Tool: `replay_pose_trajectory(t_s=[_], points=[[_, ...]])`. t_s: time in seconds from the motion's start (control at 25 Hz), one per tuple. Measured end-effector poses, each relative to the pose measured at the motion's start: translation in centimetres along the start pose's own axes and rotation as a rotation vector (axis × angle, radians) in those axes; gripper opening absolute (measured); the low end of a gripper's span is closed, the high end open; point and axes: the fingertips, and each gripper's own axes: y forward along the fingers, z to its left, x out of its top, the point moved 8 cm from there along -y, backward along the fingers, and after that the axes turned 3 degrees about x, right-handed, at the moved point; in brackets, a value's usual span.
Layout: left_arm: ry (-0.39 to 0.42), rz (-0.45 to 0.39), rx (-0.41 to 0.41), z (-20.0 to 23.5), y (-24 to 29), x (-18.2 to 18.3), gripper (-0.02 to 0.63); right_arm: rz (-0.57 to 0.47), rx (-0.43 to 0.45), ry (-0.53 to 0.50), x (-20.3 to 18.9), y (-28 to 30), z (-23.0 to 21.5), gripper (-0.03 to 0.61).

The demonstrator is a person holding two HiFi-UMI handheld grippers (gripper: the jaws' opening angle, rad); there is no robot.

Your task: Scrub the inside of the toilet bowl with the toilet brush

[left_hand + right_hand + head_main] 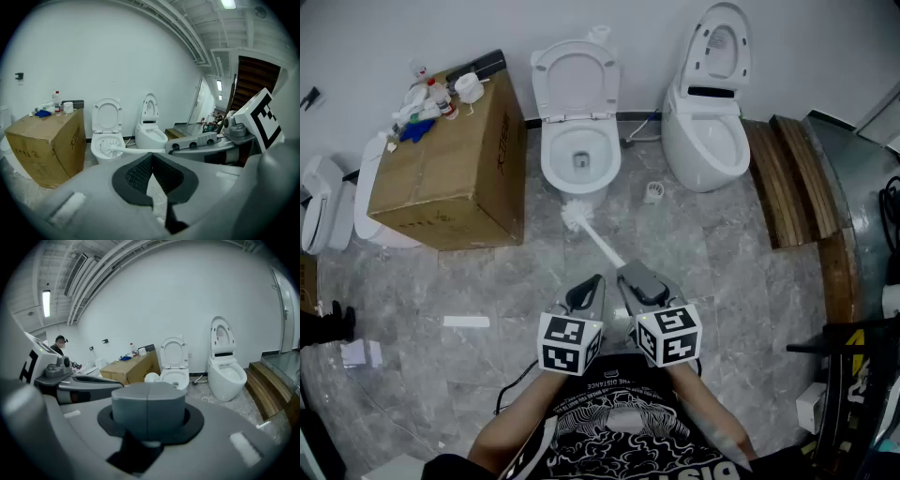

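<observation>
An open white toilet stands at the far wall, seat and lid up, and shows too in the left gripper view and the right gripper view. My right gripper is shut on the handle of the white toilet brush. Its bristle head hangs over the floor just in front of the bowl, outside it. The brush head and handle also lie in front of the left gripper's jaws. My left gripper is shut with nothing in it, close beside the right one.
A large cardboard box with bottles on top stands left of the toilet. A second toilet is to the right, a small white brush holder between them. Wooden planks lie far right. A person stands in the distance.
</observation>
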Motion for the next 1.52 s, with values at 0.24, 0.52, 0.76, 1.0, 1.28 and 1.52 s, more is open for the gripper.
replay_pose_trajectory(t_s=[0.24, 0.52, 0.76, 1.0, 1.28, 1.52], points=[[-0.018, 0.002, -0.009, 2.0, -0.7, -0.1, 0.0, 0.005, -0.01, 0.01, 0.3, 1.1, 1.5, 0.149], [-0.045, -0.009, -0.023, 3.7, -0.6, 0.0, 0.0, 0.024, -0.025, 0.004, 0.3, 2.0, 2.3, 0.149], [-0.051, -0.016, -0.018, 4.5, 0.3, 0.7, 0.0, 0.019, -0.028, 0.003, 1.3, 3.0, 1.6, 0.149], [-0.06, -0.003, 0.011, 5.4, 2.5, 1.5, 0.0, 0.035, 0.009, 0.001, 2.1, 5.1, -0.1, 0.149], [-0.082, 0.013, 0.076, 6.9, 7.5, 4.9, 0.0, 0.066, 0.073, -0.058, 5.7, 9.0, -4.7, 0.149], [-0.08, 0.032, 0.125, 7.4, 12.9, 8.6, 0.0, 0.088, 0.125, -0.06, 8.9, 12.0, -10.3, 0.149]])
